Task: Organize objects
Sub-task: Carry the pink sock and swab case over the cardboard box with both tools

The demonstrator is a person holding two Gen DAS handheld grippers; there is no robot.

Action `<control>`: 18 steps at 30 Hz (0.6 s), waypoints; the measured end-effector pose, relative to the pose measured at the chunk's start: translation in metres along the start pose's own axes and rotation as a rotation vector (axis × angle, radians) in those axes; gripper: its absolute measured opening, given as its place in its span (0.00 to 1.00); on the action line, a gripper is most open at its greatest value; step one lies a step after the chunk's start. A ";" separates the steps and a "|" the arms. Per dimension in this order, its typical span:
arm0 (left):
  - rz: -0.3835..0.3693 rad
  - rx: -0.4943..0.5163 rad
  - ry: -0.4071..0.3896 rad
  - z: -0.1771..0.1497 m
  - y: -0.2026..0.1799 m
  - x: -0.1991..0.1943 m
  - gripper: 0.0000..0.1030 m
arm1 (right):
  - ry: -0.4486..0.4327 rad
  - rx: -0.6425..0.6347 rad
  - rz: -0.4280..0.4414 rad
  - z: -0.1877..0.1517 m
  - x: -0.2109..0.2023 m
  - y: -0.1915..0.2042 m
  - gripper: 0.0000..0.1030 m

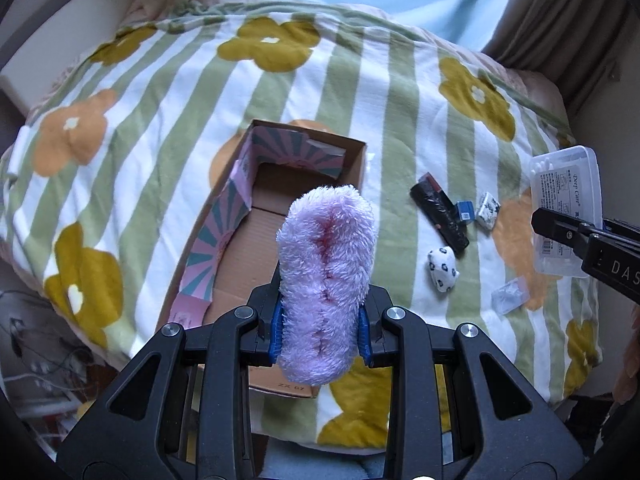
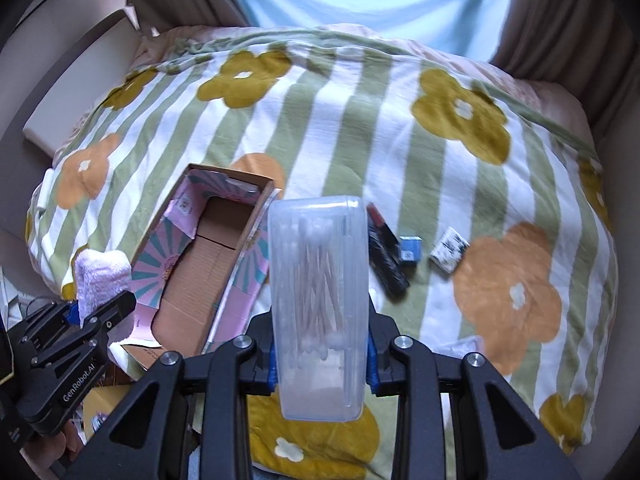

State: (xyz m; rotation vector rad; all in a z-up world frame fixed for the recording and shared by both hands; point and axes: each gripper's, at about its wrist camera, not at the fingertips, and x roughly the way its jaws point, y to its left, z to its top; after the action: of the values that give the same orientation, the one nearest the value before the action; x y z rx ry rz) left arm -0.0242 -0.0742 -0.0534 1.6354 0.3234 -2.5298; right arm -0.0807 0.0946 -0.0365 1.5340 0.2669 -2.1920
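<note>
Beyond both sets of fingers, the open cardboard box (image 1: 256,248) lies on the striped flowered blanket (image 1: 360,92), bare cloth beyond it. The left gripper (image 1: 323,322) clamps a fluffy lilac cloth (image 1: 326,280); the right gripper (image 2: 321,354) clamps a clear cotton-swab case (image 2: 318,300).

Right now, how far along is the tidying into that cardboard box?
Nothing is done yet: the cardboard box looks empty. In hand: the left gripper holds a fluffy lilac cloth, the right gripper a cotton swab case. Left on the blanket: black packet, blue box, spotted pouch.
</note>
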 end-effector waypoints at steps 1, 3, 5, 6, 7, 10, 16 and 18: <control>0.008 -0.022 0.004 -0.001 0.007 0.002 0.25 | 0.003 -0.021 0.008 0.005 0.003 0.006 0.28; 0.027 -0.068 0.015 -0.003 0.021 0.007 0.25 | 0.013 -0.068 0.025 0.017 0.013 0.021 0.28; 0.045 -0.107 0.029 -0.006 0.032 0.014 0.25 | 0.027 -0.109 0.043 0.028 0.024 0.035 0.28; 0.053 -0.128 0.038 -0.008 0.038 0.018 0.25 | 0.035 -0.127 0.054 0.033 0.030 0.042 0.28; 0.060 -0.143 0.046 -0.010 0.042 0.022 0.25 | 0.045 -0.144 0.065 0.038 0.037 0.048 0.28; 0.080 -0.190 0.081 -0.016 0.055 0.038 0.25 | 0.077 -0.195 0.096 0.052 0.061 0.068 0.28; 0.094 -0.271 0.147 -0.024 0.072 0.080 0.25 | 0.154 -0.296 0.143 0.069 0.120 0.105 0.28; 0.100 -0.291 0.170 -0.026 0.074 0.096 0.25 | 0.185 -0.323 0.155 0.073 0.143 0.115 0.28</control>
State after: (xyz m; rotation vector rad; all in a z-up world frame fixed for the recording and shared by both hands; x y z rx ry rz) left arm -0.0256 -0.1382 -0.1600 1.7040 0.5801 -2.1568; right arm -0.1282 -0.0717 -0.1312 1.5173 0.5153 -1.7891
